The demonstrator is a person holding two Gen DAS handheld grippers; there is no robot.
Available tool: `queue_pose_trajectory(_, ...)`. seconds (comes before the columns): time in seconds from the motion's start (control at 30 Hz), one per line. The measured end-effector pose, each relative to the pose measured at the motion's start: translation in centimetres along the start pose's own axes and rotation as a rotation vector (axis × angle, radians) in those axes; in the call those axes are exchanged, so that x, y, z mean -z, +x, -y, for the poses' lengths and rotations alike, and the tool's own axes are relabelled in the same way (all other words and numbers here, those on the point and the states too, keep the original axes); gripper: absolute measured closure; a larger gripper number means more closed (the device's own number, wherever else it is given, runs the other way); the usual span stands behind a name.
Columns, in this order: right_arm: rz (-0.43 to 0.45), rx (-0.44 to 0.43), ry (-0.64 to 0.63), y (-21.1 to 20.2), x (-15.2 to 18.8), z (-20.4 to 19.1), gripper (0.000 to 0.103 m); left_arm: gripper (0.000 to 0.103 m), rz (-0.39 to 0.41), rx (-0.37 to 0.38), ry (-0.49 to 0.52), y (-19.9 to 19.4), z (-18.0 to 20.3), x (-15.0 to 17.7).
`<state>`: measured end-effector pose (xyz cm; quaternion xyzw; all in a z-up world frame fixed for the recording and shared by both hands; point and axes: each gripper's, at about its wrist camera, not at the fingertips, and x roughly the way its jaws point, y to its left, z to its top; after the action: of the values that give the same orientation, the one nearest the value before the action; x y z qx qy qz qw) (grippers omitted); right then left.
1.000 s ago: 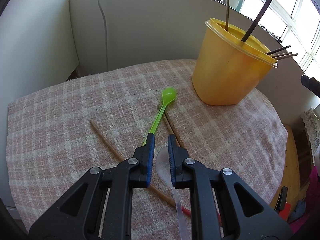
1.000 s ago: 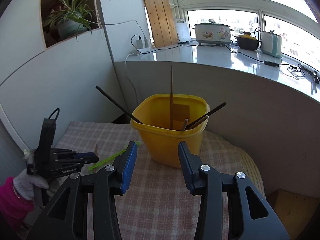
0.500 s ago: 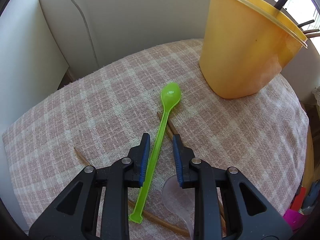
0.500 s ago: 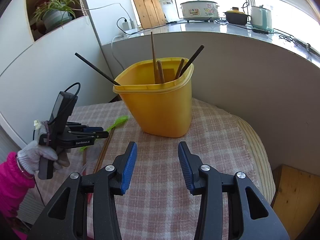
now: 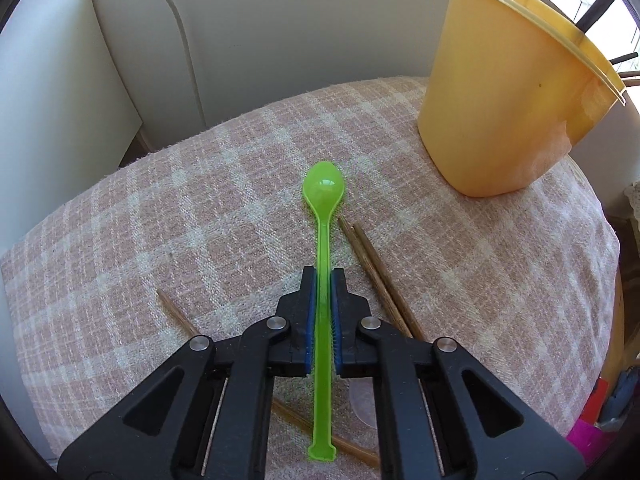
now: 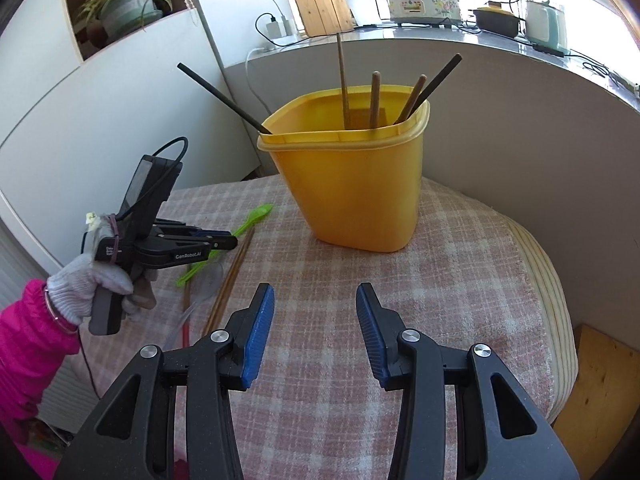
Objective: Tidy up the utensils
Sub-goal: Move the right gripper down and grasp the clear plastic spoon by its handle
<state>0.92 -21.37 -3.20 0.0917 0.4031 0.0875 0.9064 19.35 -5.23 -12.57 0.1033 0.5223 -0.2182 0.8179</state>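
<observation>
My left gripper is shut on the handle of a green plastic spoon, whose bowl points away toward the yellow tub. The right wrist view shows the left gripper with the green spoon low over the checked cloth. The yellow tub holds several chopsticks standing upright. My right gripper is open and empty above the cloth, in front of the tub.
A pair of brown chopsticks lies right of the spoon, and one more chopstick lies to the left. A clear spoon lies under my left gripper. The checked cloth drops off at the right edge. A grey wall stands behind.
My left gripper moved forward over the green spoon and closed on its handle. My right gripper moved closer to the tub and stayed open.
</observation>
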Motion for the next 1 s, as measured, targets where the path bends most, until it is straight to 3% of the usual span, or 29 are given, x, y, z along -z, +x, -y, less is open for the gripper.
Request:
queue_pose_trajectory(0.5,-0.211,-0.223,-0.063,7.8,0.6,-7.8,0.062,0.098,0.080,0.021,-0.107,-3.6,-4.1,3.3)
queue_pose_trajectory(0.67,-0.326,-0.304,-0.007,11.7,0.5,-9.3,0.073,0.098,0.097,0.034,-0.149,-4.8,-5.7,5.4)
queue_pose_trajectory(0.73,-0.364,-0.314,0.020,13.0,0.5,-9.6,0.079,0.098,0.104,0.036,-0.160,-5.4,-5.6,6.1)
queue_pose_trajectory(1.0,-0.448,-0.309,0.100,16.7,0.4,-10.3,0.085,0.098,0.125,0.035,-0.181,-7.6,-5.5,7.7)
